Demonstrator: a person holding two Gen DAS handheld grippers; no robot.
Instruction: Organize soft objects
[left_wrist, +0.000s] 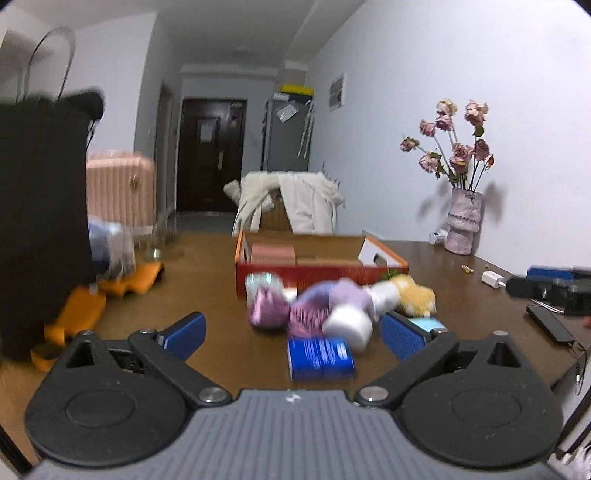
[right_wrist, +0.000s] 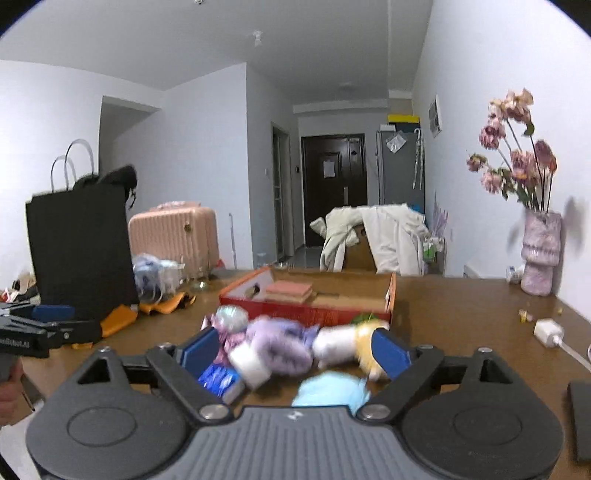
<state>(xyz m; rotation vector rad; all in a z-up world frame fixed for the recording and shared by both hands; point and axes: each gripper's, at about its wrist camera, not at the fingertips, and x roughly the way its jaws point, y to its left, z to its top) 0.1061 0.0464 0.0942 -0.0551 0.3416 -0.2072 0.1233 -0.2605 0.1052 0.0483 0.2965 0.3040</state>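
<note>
A blurred heap of soft things lies on the brown table in front of an open orange box (left_wrist: 317, 275): a purple plush (left_wrist: 332, 299), a pink-purple bundle (left_wrist: 267, 308), a white roll (left_wrist: 349, 326), a yellow plush (left_wrist: 413, 295) and a blue packet (left_wrist: 320, 358). My left gripper (left_wrist: 293, 332) is open and empty, just short of the heap. My right gripper (right_wrist: 295, 349) is open, its fingers either side of the purple plush (right_wrist: 280, 347), with the white roll (right_wrist: 249, 363), a light blue soft thing (right_wrist: 332, 391) and the yellow plush (right_wrist: 364, 336) close by. The orange box (right_wrist: 314, 306) holds a pink pad (right_wrist: 290, 288).
A black paper bag (right_wrist: 81, 251) stands at the left with orange cloth (right_wrist: 118, 319) at its foot. A vase of dried roses (right_wrist: 539, 254) stands at the right wall. A white charger (right_wrist: 548, 332) and a dark phone (left_wrist: 550, 326) lie at the right.
</note>
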